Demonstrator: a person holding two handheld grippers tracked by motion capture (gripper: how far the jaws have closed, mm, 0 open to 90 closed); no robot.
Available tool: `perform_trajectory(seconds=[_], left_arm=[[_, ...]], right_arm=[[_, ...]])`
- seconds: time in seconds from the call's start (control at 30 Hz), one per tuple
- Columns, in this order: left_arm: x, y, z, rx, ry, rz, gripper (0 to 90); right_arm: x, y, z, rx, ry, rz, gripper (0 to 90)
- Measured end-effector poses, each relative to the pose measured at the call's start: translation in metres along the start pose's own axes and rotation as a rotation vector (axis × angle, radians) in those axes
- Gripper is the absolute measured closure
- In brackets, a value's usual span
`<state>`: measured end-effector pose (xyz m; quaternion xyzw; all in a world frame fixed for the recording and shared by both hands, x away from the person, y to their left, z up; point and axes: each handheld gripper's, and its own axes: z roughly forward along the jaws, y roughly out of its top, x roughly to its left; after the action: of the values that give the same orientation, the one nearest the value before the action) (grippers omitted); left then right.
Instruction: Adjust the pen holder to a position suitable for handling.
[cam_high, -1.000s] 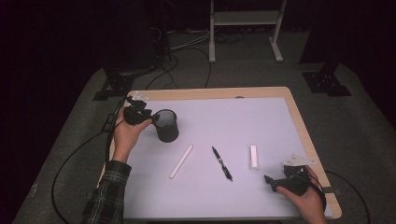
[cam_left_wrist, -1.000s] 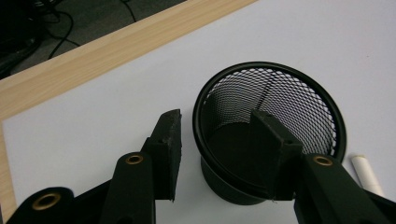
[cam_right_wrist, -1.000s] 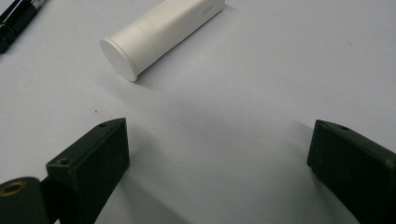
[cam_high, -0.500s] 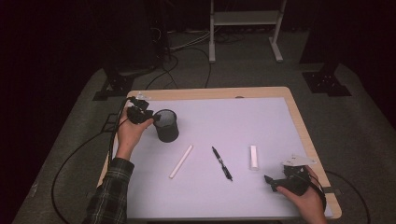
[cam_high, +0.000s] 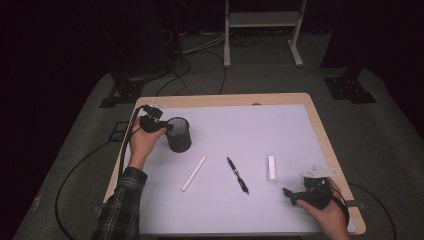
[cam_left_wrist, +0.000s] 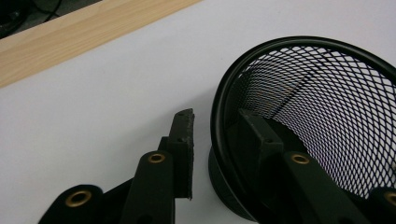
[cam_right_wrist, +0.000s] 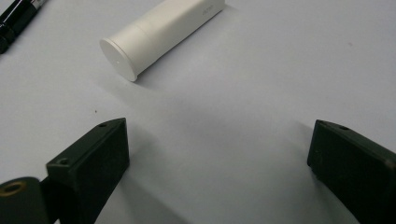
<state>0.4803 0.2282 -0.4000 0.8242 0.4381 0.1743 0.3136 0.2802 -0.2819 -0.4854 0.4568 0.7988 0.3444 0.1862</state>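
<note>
A black mesh cup (cam_high: 179, 134) stands upright at the table's left. My left gripper (cam_high: 164, 127) is at its left rim. In the left gripper view the cup (cam_left_wrist: 327, 93) has its wall between the jaws of my left gripper (cam_left_wrist: 215, 116), one jaw inside and one outside. The jaws have just been closing, and a narrow gap still shows between the outer pad (cam_left_wrist: 186, 135) and the wall. My right gripper (cam_high: 291, 195) rests open near the front right corner, and in its own view the right gripper (cam_right_wrist: 219, 140) has bare mat between its jaws.
On the white mat (cam_high: 250, 130) lie a white stick (cam_high: 194, 172), a black pen (cam_high: 238, 175) and a short white tube (cam_high: 271, 168). The tube (cam_right_wrist: 159, 32) lies just ahead of the right jaws, with the pen (cam_right_wrist: 16, 18) beyond it. A wooden table edge (cam_left_wrist: 70, 32) is close to the cup.
My left gripper has sunk a little over the cup's rim and its jaws have narrowed around the wall. The right hand and the loose items have not moved.
</note>
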Motion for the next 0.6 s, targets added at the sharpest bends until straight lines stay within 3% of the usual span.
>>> perform_trajectory(seconds=[0.3,0.6], left_arm=[[-0.0028,0.0012,0.0001,0.003,0.003,0.004,76.0],[-0.0014,0.0015,-0.0003,0.008,-0.01,-0.022,79.4]], right_arm=[[0.0,0.0,0.0,0.0,0.0,0.0,4.5],[0.0,0.0,0.0,0.0,0.0,0.0,4.5]])
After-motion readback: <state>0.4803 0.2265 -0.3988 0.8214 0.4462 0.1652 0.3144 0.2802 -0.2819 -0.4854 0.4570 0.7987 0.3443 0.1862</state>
